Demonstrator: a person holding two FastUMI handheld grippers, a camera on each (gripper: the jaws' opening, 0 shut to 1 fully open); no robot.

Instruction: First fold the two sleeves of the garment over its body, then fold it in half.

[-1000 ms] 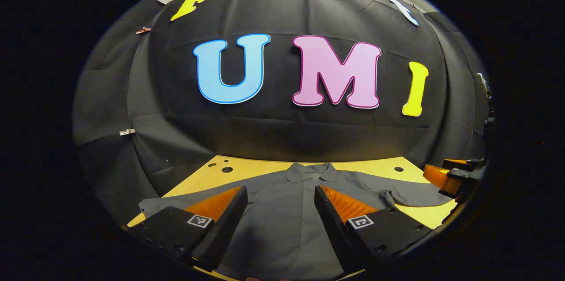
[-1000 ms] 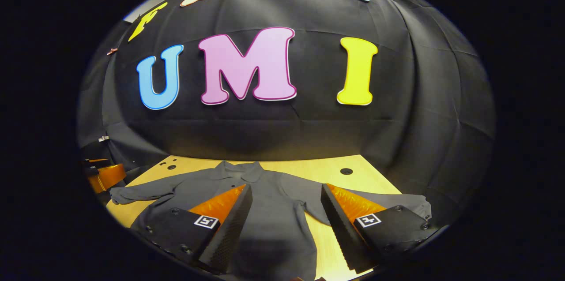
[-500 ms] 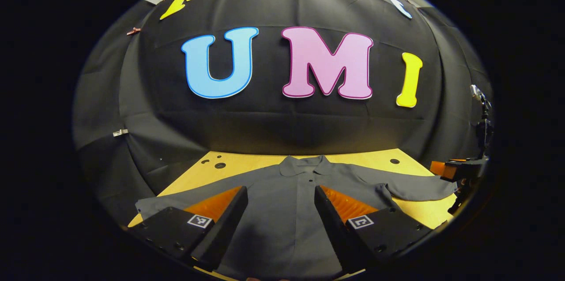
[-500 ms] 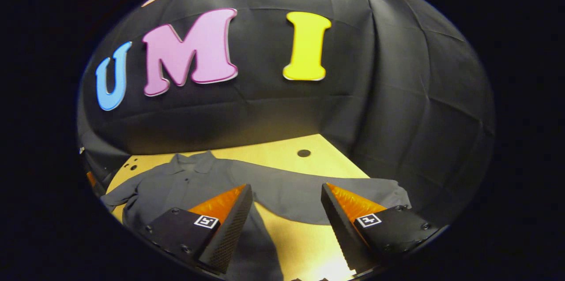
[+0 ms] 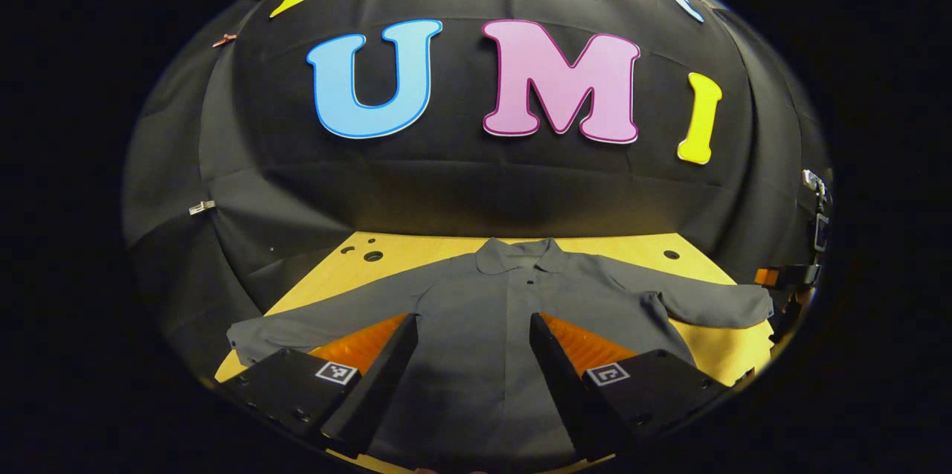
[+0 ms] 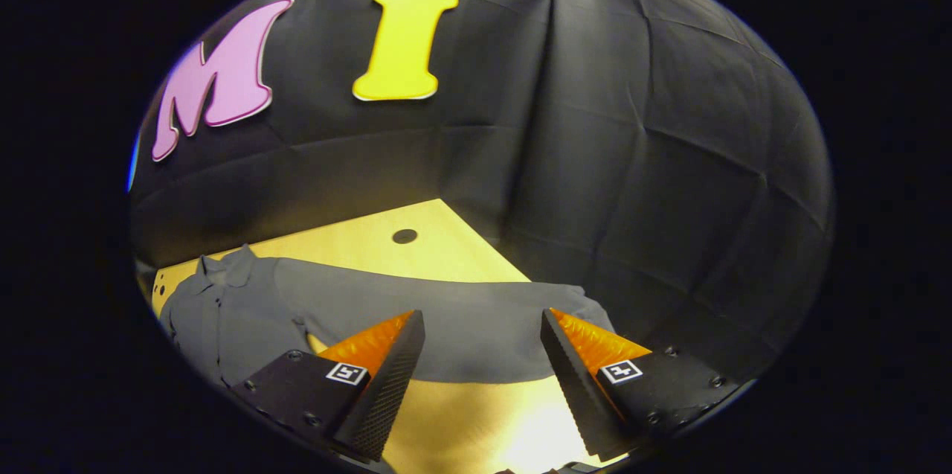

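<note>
Jaws of both the left gripper [image 5: 470,355] and right gripper [image 6: 482,355] stand open above the flat grey collared shirt [image 5: 513,310] on the yellow wooden bench [image 6: 446,243].

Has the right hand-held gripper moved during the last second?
Yes. The right hand-held gripper has swung to its right: in its own view the shirt collar now sits near the left edge, and the right sleeve lies between its open fingers.

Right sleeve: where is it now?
Right gripper view: the sleeve lies flat across the table, cuff near the wall, ahead of the open right gripper.
</note>
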